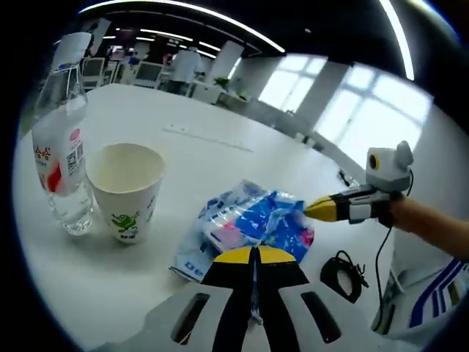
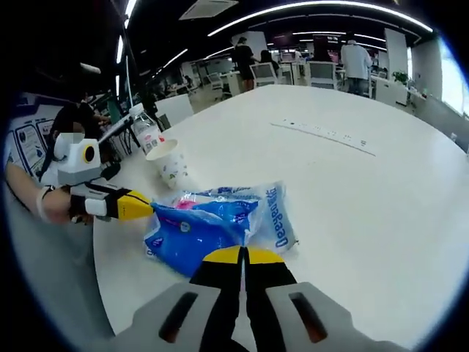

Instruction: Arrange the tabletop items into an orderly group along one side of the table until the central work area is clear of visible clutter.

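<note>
White table (image 2: pixel 381 205), blue packet (image 2: pixel 212 227) near edge

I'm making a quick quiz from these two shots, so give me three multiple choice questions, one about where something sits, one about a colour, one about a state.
1. Where is the paper cup?
A. Right beside the water bottle
B. On top of the blue plastic bag
C. On the floor

2. What colour are both grippers' jaw tips?
A. Red
B. Yellow
C. Green

3. What state is the left gripper in?
A. Wide open above the cup
B. Shut on the blue plastic bag
C. Shut on the bottle

Answers: 1 A, cup and bottle stand side by side on the white table. 2 B, yellow tips show on the left gripper and the right gripper. 3 B, its jaws meet on the bag's edge.
</note>
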`<state>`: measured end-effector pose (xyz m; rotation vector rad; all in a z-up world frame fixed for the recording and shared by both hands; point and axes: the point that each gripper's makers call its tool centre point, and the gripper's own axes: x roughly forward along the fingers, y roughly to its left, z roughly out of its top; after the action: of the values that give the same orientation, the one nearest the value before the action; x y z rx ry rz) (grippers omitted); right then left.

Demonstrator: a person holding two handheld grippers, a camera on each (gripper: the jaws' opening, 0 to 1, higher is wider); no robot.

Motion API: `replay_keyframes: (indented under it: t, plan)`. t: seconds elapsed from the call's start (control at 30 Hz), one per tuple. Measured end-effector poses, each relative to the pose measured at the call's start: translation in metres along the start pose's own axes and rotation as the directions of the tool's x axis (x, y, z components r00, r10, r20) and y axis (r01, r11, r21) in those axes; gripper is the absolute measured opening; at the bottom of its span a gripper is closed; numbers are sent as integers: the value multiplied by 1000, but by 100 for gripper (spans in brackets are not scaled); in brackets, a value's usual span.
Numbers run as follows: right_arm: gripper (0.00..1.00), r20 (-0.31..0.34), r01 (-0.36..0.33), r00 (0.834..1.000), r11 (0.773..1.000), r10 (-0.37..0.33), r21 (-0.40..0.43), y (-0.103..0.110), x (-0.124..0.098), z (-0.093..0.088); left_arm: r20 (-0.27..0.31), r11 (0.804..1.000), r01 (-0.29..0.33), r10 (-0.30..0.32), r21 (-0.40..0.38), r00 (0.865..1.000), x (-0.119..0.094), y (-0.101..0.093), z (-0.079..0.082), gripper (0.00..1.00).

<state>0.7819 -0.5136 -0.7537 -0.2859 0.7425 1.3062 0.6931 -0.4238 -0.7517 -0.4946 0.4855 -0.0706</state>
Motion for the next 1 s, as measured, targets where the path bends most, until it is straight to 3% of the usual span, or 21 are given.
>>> replay_keyframes:
  t: [0.2, 0.27, 0.6, 1.0]
  plan:
    - [0, 25, 25, 999, 1000, -25, 6, -3, -12, 2, 12, 999, 38, -38, -27, 999, 1, -13, 7, 0]
    - [0, 35, 39, 999, 999, -39, 11, -5, -18, 2, 15, 998, 50, -50, 25, 999, 2, -18, 12, 0]
    - [0, 63, 105, 992, 993, -108, 50, -13, -52, -6, -7, 987, 133, -133, 85, 991, 14, -50, 21, 0]
    - [0, 101, 206, 971, 973, -216, 106, -32, -96, -21, -37, 957, 230, -227, 177, 973, 31, -96, 32, 0]
